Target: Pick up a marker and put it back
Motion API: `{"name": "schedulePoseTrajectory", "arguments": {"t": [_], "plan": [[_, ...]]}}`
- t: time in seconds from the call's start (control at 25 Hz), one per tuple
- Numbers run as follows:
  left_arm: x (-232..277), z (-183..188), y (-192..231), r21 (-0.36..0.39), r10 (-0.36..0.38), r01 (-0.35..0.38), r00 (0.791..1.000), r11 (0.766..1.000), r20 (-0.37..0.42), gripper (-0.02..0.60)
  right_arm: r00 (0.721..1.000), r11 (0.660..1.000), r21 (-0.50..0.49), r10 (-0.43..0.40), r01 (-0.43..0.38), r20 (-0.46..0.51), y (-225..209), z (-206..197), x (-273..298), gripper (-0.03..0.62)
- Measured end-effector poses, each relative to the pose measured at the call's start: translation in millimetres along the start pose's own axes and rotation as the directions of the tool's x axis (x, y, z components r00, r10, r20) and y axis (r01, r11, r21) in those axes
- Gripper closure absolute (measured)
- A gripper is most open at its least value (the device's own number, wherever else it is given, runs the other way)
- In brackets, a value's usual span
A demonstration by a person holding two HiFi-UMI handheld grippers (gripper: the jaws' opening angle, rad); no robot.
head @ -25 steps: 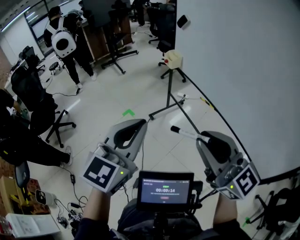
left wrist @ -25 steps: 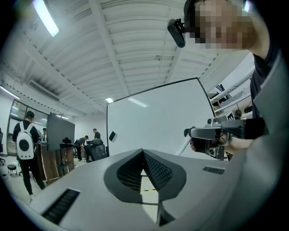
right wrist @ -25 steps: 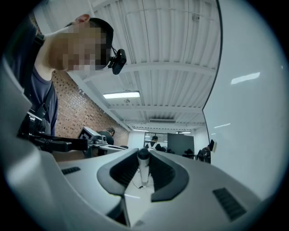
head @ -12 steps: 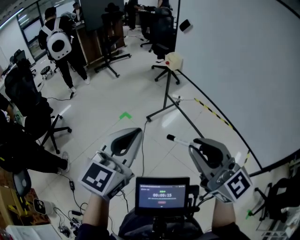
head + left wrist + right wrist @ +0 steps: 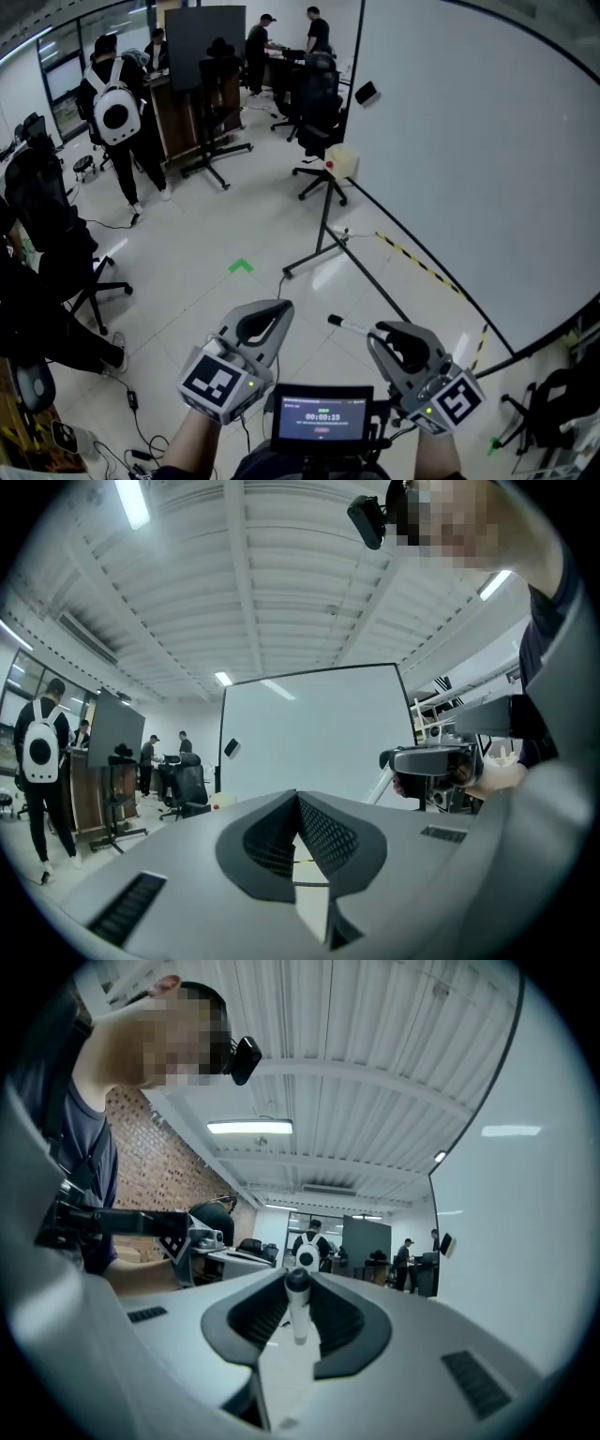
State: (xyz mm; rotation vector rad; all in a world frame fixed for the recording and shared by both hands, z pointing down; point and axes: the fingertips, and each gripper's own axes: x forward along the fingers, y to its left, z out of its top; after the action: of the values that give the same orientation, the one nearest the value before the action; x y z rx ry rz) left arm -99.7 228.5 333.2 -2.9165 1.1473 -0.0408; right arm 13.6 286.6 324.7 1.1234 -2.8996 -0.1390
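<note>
Marker [image 5: 349, 325], white with a dark end, sits pinched in your right tongs [image 5: 382, 331]; your left tongs [image 5: 279, 306] are pressed together on nothing. Screen [image 5: 322, 416] timer reads 00:00:15.

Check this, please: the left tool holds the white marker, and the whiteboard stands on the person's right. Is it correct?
One part is wrong: the right tool holds the white marker, its jaws closed on it in the right gripper view. The whiteboard does stand on the person's right.
</note>
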Motion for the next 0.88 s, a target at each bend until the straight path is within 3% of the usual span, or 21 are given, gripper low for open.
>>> {"name": "schedulePoseTrajectory", "arguments": {"t": [0.28, 0.88], "plan": [[-3.5, 11.4, -5.9, 0.025, -0.033, 0.032, 0.998, 0.999, 0.048, 0.584, 0.999, 0.999, 0.009, -0.05, 0.05, -0.001, 7.4, 2.1, -9.8, 0.503], [9.2, 9.6, -25.0, 0.031, -0.108, 0.107, 0.994, 0.994, 0.023, 0.584, 0.991, 0.991, 0.035, -0.13, 0.129, 0.016, -9.2, -2.9, -34.0, 0.503]]}}
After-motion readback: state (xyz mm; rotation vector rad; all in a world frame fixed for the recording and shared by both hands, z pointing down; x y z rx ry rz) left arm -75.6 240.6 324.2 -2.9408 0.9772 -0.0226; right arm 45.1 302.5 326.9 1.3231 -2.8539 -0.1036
